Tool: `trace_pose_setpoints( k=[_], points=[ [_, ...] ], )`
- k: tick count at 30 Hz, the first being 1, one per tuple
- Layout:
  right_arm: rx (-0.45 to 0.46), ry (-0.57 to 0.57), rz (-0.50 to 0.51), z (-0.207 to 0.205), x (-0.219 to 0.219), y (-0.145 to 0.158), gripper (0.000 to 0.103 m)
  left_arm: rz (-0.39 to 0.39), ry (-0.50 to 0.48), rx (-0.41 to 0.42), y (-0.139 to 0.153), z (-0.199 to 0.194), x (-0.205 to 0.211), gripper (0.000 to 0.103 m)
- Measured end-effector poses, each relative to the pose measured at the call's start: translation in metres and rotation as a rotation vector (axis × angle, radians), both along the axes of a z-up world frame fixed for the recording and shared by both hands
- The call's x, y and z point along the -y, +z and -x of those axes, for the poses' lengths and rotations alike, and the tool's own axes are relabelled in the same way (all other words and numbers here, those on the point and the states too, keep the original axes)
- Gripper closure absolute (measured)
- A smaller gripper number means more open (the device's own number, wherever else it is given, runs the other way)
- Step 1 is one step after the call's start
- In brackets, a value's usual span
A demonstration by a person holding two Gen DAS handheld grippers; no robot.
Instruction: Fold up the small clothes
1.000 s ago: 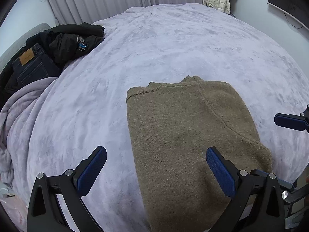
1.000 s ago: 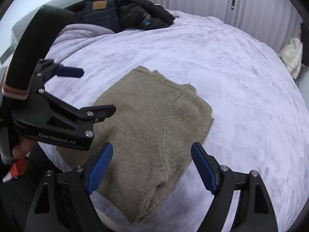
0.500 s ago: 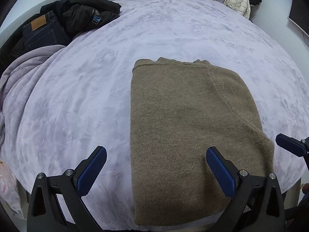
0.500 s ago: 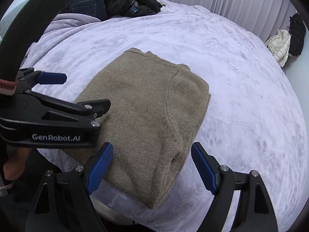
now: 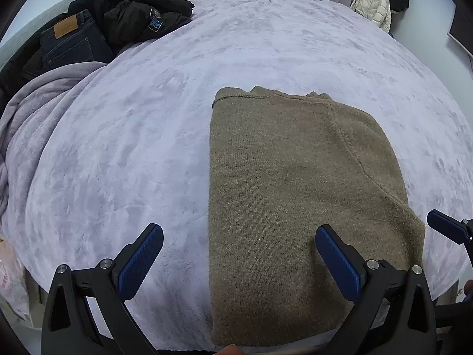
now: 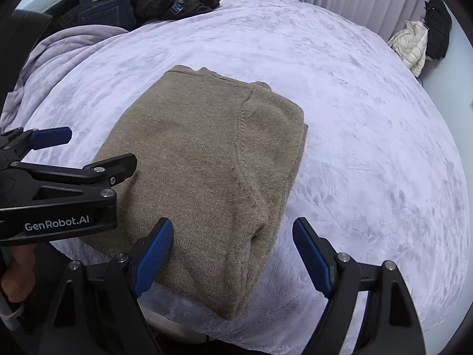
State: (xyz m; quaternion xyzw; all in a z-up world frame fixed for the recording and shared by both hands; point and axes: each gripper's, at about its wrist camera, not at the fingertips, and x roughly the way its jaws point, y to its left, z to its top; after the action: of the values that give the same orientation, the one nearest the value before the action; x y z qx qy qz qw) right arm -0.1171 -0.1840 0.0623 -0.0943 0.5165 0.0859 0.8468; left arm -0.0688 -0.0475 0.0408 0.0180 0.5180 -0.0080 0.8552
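Observation:
An olive-brown knit sweater (image 5: 289,195) lies folded into a rectangle on the lilac bed cover (image 5: 147,124), near the bed's front edge. It also shows in the right wrist view (image 6: 207,165). My left gripper (image 5: 239,261) is open and empty, raised above the sweater's near left edge. My right gripper (image 6: 233,259) is open and empty, above the sweater's near right corner. The left gripper also shows at the left of the right wrist view (image 6: 59,159).
A pile of dark jeans and a black jacket (image 5: 97,29) lies at the bed's far left, with a bunched grey blanket (image 5: 26,112) beside it. A cream puffer coat (image 5: 374,3) hangs at the far right. The bed's front edge (image 6: 266,334) is just below the grippers.
Both grippers have pulled back and risen from the sweater, so more of it and the bed's front edge show. The sweater has stayed flat and folded.

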Motion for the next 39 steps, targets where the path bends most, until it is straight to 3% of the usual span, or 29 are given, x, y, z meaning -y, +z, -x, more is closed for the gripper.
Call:
trace_pose_setpoints(
  k=[17, 39],
  points=[
    [-0.003, -0.002, 0.063, -0.015, -0.005, 0.0, 0.017, 0.008, -0.003, -0.008, -0.003, -0.014, -0.002, 0.0],
    [0.04, 0.046, 0.052, -0.004, -0.005, 0.013, 0.017, -0.031, 0.004, 0.034, 0.014, 0.0, 0.01, 0.0]
  ],
)
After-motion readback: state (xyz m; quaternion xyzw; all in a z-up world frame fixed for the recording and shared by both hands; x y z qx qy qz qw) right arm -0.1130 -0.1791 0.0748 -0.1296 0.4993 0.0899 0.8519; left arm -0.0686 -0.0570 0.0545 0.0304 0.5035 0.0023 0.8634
